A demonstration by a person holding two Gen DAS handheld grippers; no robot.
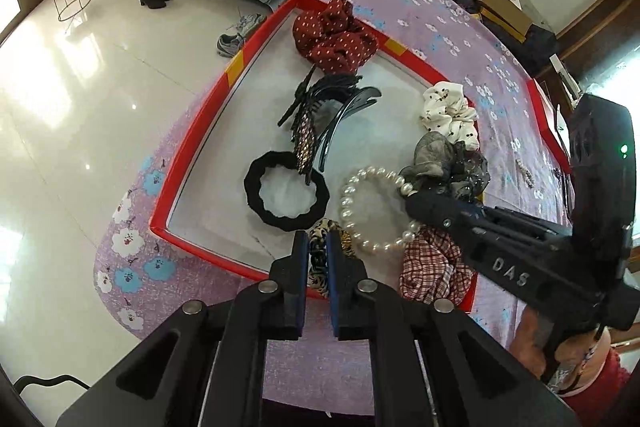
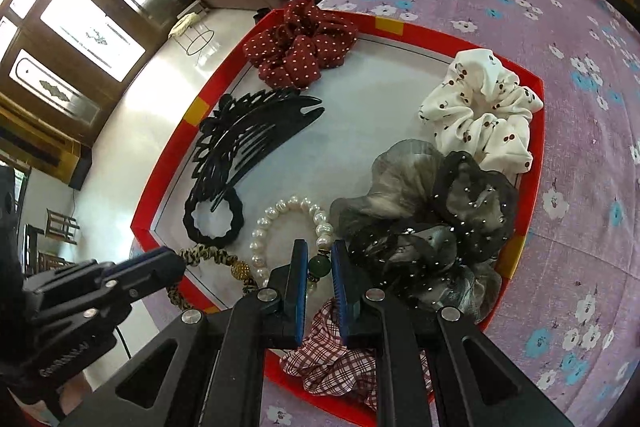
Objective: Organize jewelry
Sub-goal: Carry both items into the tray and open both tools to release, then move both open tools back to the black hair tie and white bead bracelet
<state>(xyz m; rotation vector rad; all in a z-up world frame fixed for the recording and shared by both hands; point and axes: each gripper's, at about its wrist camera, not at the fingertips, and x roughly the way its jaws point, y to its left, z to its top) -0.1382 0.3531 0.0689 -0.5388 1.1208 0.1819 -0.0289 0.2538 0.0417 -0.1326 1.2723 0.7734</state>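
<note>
A red-rimmed box lid (image 1: 192,147) (image 2: 160,183) lies on a purple flowered bedspread and holds hair accessories and jewelry. My left gripper (image 1: 318,251) is shut on a leopard-print hair tie (image 1: 318,263) at the lid's near edge; it also shows in the right wrist view (image 2: 200,253). My right gripper (image 2: 319,259) is shut on the pearl bracelet (image 2: 280,223) at its green bead (image 2: 319,266); the bracelet also shows in the left wrist view (image 1: 360,203). A black ring scrunchie (image 1: 286,191), black combs (image 2: 248,143) and several scrunchies lie in the lid.
A dark red dotted scrunchie (image 2: 300,43), a white cherry scrunchie (image 2: 484,107), a grey organza scrunchie (image 2: 432,211) and a plaid scrunchie (image 2: 336,359) fill the lid. A second red lid (image 1: 548,119) lies further right. The bed edge drops to a tiled floor (image 1: 80,107).
</note>
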